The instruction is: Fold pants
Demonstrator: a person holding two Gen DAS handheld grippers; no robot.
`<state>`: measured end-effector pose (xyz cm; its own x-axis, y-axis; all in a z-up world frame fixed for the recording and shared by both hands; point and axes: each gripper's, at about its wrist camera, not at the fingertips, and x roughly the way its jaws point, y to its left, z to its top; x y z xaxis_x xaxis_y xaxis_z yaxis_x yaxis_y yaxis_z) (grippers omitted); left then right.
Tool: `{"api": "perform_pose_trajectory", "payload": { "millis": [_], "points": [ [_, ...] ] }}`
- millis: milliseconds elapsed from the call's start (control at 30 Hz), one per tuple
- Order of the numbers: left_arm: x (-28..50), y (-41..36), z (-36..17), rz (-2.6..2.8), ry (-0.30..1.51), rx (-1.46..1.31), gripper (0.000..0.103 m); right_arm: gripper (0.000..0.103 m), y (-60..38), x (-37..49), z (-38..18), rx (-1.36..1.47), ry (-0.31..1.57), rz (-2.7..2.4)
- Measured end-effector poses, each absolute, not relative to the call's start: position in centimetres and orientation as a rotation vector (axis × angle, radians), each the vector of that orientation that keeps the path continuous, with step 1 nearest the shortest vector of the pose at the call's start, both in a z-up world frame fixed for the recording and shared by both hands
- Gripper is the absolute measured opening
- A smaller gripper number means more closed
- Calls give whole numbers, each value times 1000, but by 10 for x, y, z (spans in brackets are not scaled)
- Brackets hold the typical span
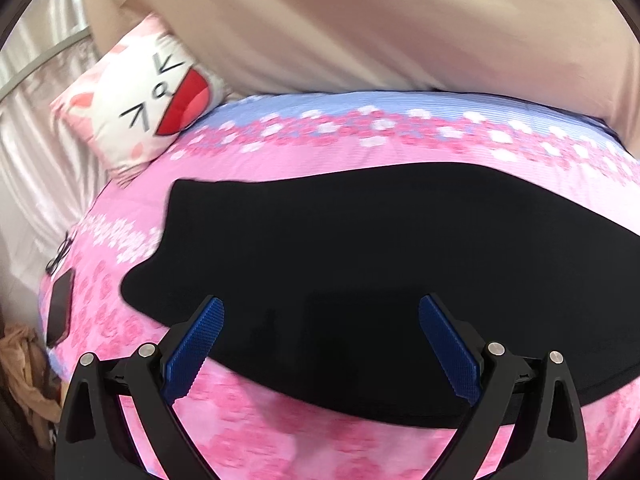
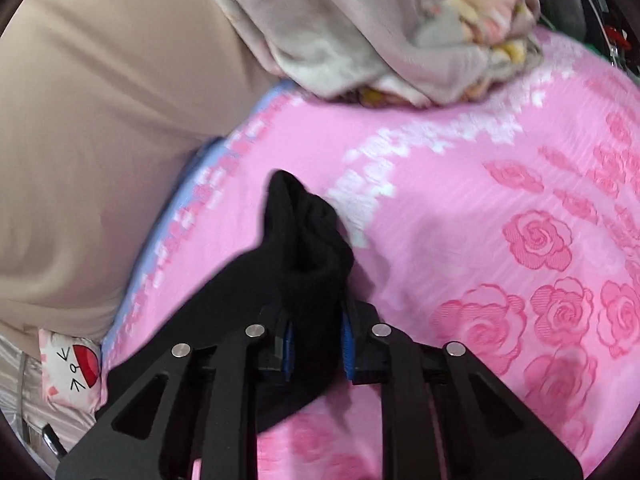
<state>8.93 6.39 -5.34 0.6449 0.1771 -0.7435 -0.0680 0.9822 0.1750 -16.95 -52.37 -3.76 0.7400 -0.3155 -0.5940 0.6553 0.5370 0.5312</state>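
Pinching bunched end of black pants point(image 2: 308, 248): right hand-held gripper point(image 2: 318, 350). Left hand-held gripper point(image 1: 320, 344) spread wide, empty, pants' near edge at 12 o'clock, on pink bed point(image 1: 280, 432).

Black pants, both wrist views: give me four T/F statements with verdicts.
1. The right gripper is shut on a bunched part of the black pants. True.
2. The left gripper is clamped on the pants. False: its jaws stand wide open above the pants, which lie flat there.
3. The cat-face pillow lies on top of the pants. False: it sits apart, on the bed.
4. The bedspread is pink with roses. True.
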Motion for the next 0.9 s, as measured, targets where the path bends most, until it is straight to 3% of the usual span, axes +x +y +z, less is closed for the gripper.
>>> {"api": "perform_pose_trajectory", "payload": {
  "millis": [300,600,733,900],
  "points": [
    [98,138,-68,194,886,30,97,17,-363,-13,33,527,560,-240],
    [91,194,-60,171,837,-16,97,17,-200,125,-44,330,819,3],
    [90,217,-62,175,836,-46,97,17,-171,142,-82,240,906,-35],
    [93,236,-74,175,858,-72,97,17,-168,141,-83,226,903,-60]
  ]
}}
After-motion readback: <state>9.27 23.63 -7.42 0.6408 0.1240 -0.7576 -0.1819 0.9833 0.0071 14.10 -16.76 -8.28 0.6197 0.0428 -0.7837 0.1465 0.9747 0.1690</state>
